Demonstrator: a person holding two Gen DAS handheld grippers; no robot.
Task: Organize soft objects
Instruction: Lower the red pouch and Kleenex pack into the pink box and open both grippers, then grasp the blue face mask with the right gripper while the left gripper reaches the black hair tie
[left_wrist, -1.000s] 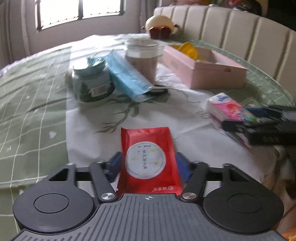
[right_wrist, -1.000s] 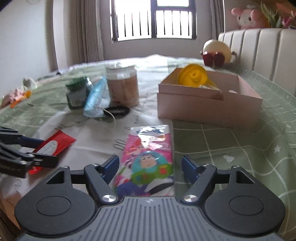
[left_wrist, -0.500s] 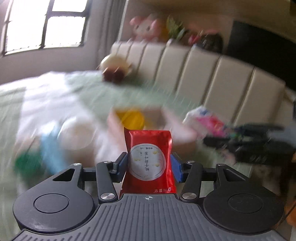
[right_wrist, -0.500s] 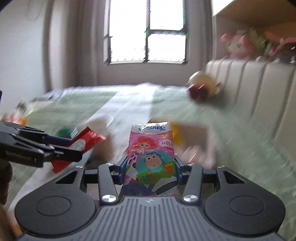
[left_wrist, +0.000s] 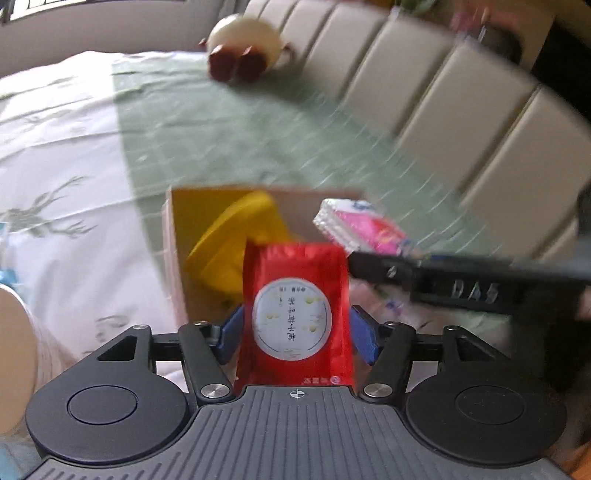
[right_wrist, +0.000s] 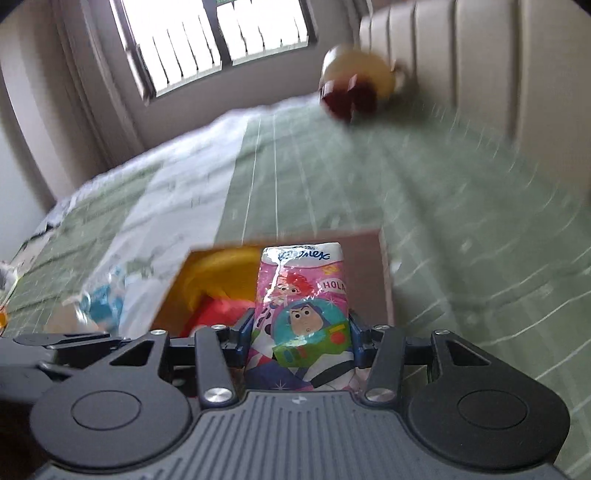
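Note:
My left gripper (left_wrist: 295, 332) is shut on a red packet (left_wrist: 295, 310) with a white round label and holds it over the open pink box (left_wrist: 173, 258). My right gripper (right_wrist: 299, 339) is shut on a pink cartoon tissue pack (right_wrist: 303, 306) and holds it over the same box (right_wrist: 384, 273). The tissue pack also shows in the left wrist view (left_wrist: 362, 229), clamped by the right gripper's black fingers (left_wrist: 406, 273). A yellow soft object (left_wrist: 232, 247) lies inside the box. The red packet (right_wrist: 218, 314) shows low in the box in the right wrist view.
A cream and dark red plush toy (left_wrist: 243, 48) sits at the far edge of the table by the beige padded bench back (left_wrist: 443, 96). A blue packet (right_wrist: 107, 306) and a jar (left_wrist: 14, 350) stand left of the box. The green checked cloth (right_wrist: 461, 229) covers the table.
Both grippers lifted their packets off the table, swung forward and tilted down over the pink box. The box now sits directly below both packets.

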